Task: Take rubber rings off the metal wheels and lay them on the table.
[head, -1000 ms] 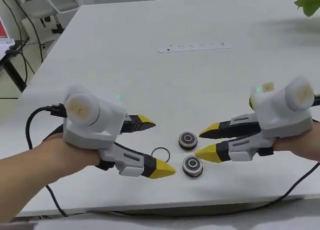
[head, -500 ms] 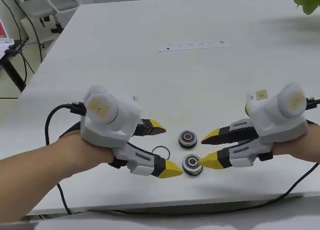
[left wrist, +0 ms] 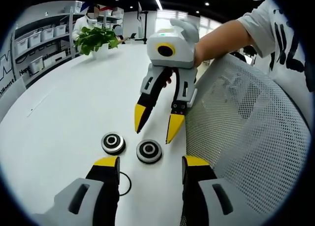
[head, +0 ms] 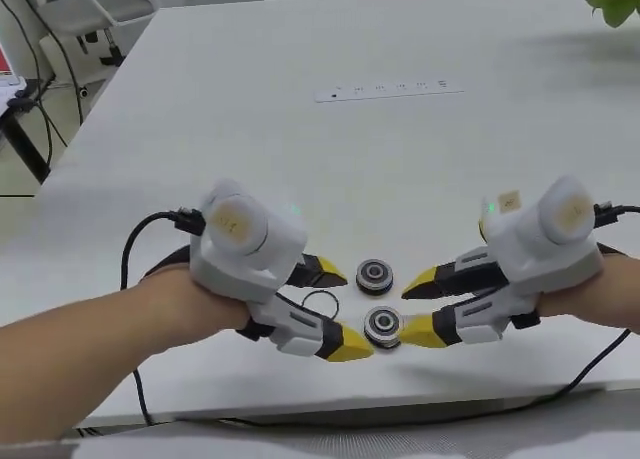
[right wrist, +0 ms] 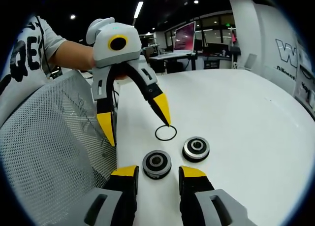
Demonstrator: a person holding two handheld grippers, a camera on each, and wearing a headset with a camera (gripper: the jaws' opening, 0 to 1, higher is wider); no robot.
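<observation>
Two metal wheels with black rubber rings lie flat near the table's front edge, the far wheel (head: 375, 274) (left wrist: 113, 143) (right wrist: 196, 148) and the near wheel (head: 384, 325) (left wrist: 149, 151) (right wrist: 157, 164). A loose black rubber ring (head: 320, 304) (right wrist: 166, 132) (left wrist: 123, 183) lies just left of them. My left gripper (head: 343, 307) (left wrist: 150, 162) (right wrist: 135, 120) is open, its lower tip close to the near wheel's left side. Facing it from the right, my right gripper (head: 415, 307) (right wrist: 158, 172) (left wrist: 156, 125) is open too, with the near wheel just ahead of its tips. Neither holds anything.
A flush socket strip (head: 390, 91) sits mid-table. A green plant (head: 620, 4) (left wrist: 96, 39) stands at the far right corner. The table's front edge (head: 400, 404) runs just below the wheels. A mesh chair (left wrist: 236, 122) (right wrist: 49, 152) is beside it. Cables trail off both grippers.
Both grippers have closed in on the wheels from either side, the left one moving furthest to the right. The wheels and the loose ring have not moved.
</observation>
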